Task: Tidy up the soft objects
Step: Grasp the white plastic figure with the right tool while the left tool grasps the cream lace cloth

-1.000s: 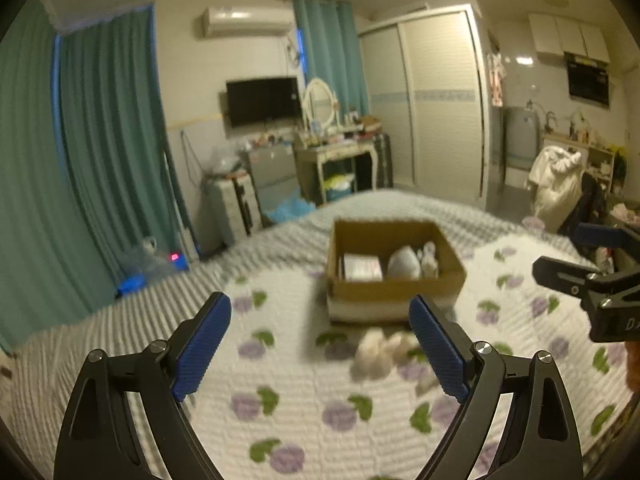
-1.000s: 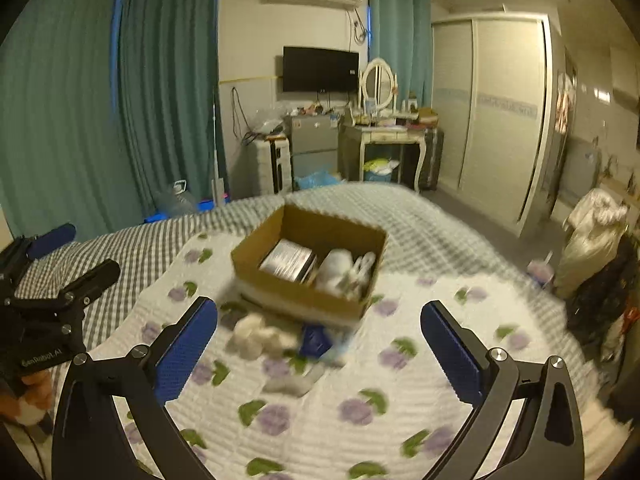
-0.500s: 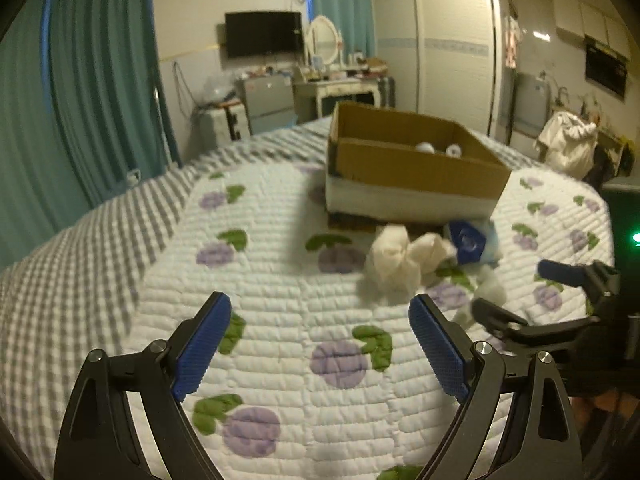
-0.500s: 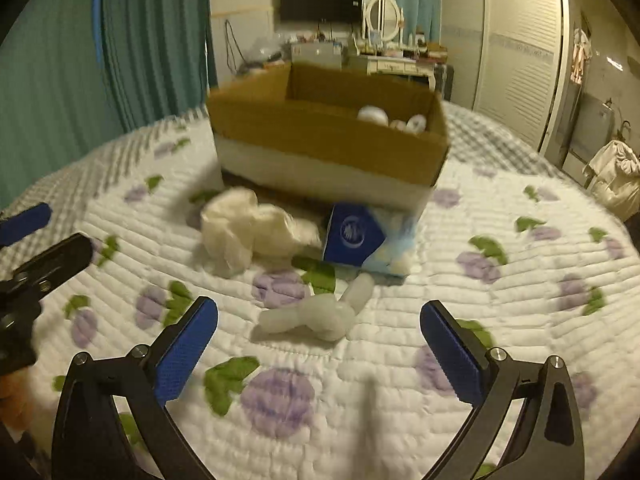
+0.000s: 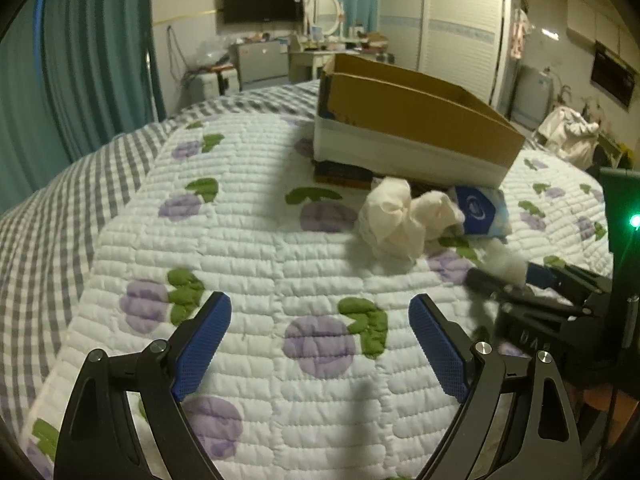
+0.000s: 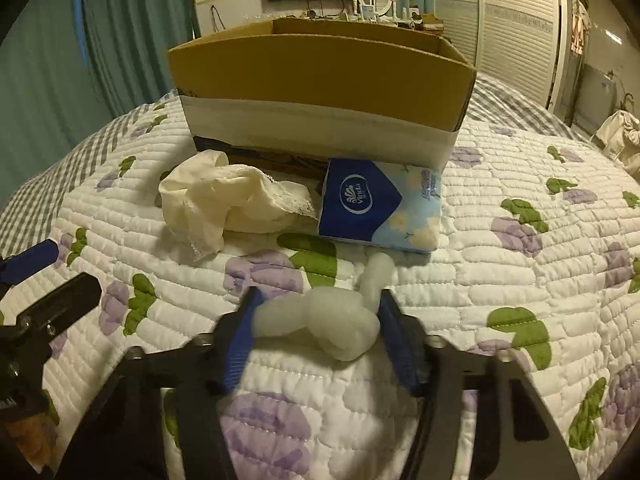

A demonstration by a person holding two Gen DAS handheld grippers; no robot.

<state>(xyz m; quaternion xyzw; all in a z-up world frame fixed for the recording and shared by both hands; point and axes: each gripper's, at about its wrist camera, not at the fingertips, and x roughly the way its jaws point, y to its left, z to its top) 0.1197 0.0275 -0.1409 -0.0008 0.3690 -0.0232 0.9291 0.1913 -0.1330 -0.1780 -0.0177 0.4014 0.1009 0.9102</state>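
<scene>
A white knotted foam piece (image 6: 324, 320) lies on the quilt; my right gripper (image 6: 320, 332) has its blue fingers closed against both its sides. It also shows in the left wrist view (image 5: 506, 262) between the right gripper's fingers. A cream lace cloth (image 6: 228, 204) and a blue tissue pack (image 6: 380, 208) lie in front of the cardboard box (image 6: 320, 80). In the left wrist view the cloth (image 5: 400, 216), the pack (image 5: 480, 210) and the box (image 5: 412, 124) lie ahead to the right. My left gripper (image 5: 320, 340) is open and empty, low over the quilt.
The quilted bedspread (image 5: 240, 240) with purple flowers covers the bed; grey checked fabric (image 5: 48, 208) runs along its left edge. Teal curtains, a television, a dressing table and wardrobes stand beyond the bed. The left gripper's fingers show at the left of the right wrist view (image 6: 44, 280).
Both grippers came down close to the quilt. My right gripper went from wide open to closed around the white foam piece. The left gripper stayed open.
</scene>
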